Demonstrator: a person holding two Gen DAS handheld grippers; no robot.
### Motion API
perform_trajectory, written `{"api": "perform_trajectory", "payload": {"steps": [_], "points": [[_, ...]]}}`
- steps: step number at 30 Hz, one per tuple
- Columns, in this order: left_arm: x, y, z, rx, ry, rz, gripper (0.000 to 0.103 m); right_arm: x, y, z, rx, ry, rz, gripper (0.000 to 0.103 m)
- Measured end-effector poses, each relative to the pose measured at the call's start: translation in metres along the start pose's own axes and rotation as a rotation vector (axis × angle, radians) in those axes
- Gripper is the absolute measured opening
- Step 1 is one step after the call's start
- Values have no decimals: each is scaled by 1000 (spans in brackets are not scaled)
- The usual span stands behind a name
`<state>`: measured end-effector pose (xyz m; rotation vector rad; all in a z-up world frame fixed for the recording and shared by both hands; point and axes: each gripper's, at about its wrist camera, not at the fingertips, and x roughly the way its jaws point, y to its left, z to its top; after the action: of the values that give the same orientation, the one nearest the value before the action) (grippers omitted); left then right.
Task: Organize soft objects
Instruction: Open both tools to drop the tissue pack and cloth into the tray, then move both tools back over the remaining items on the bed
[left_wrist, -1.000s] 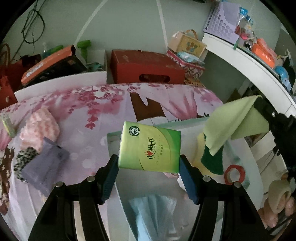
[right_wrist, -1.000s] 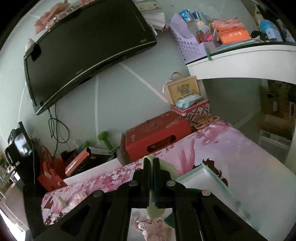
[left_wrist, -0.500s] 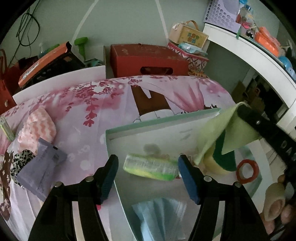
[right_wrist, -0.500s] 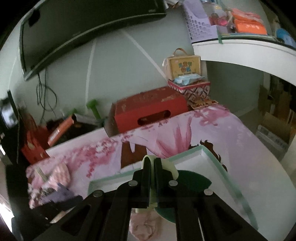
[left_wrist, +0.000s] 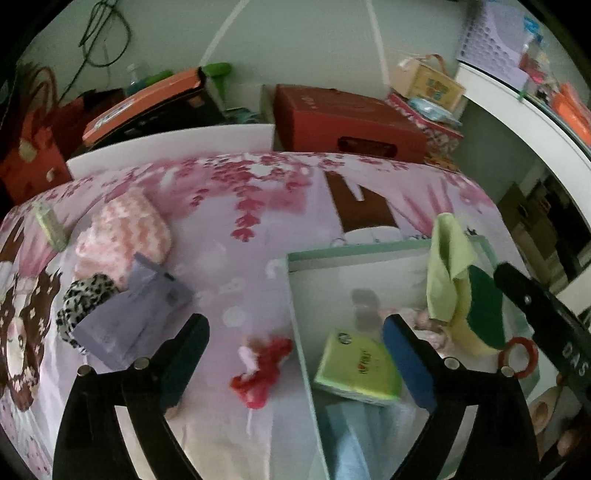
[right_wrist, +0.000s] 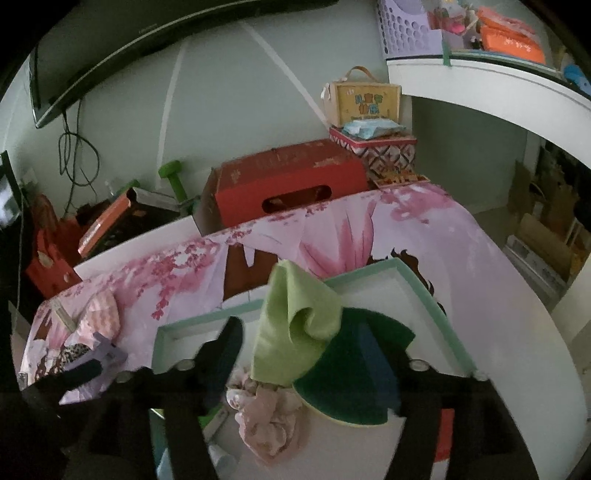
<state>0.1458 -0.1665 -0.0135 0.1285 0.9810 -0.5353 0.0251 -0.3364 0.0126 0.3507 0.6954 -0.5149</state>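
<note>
A white tray with a mint rim lies on the pink flowered bedspread. My left gripper is open and empty, low over the tray's left edge. A green tissue pack lies in the tray by my left gripper's right finger, beside a light blue cloth. My right gripper is open. A light green cloth stands loosely between its fingers, over a dark green sponge and a pink scrunchie.
On the bedspread left of the tray lie a red scrunchie, a purple pouch, a leopard scrunchie, a pink chevron bundle and a small green pack. A red box stands behind the bed. A red ring lies right of the tray.
My left gripper opened; the tissue pack fell into the tray, and the gripper shifted left. My right gripper lowered over the tray and opened, leaving the green cloth loose.
</note>
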Motion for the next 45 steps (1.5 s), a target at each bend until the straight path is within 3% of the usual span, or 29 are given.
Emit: {"api": "perform_trajectory", "payload": {"steps": [6,25,32,37,45], "points": [[5,16,-3,-63,17,62,99,10,2,-3,-14,46,-4,103],[-2,39,-3,-129,21,110,99,22,5,-11,-5,114,-1,103],[-22,63,0,-183,-26,124,99,23,12,-12,-27,125,28,103],[-47,94,1,-259,-96,156,99,13,19,-8,-40,71,67,103],[-87,145,-2,-379,-200,223,99,12,23,-8,-14,68,144,103]]}}
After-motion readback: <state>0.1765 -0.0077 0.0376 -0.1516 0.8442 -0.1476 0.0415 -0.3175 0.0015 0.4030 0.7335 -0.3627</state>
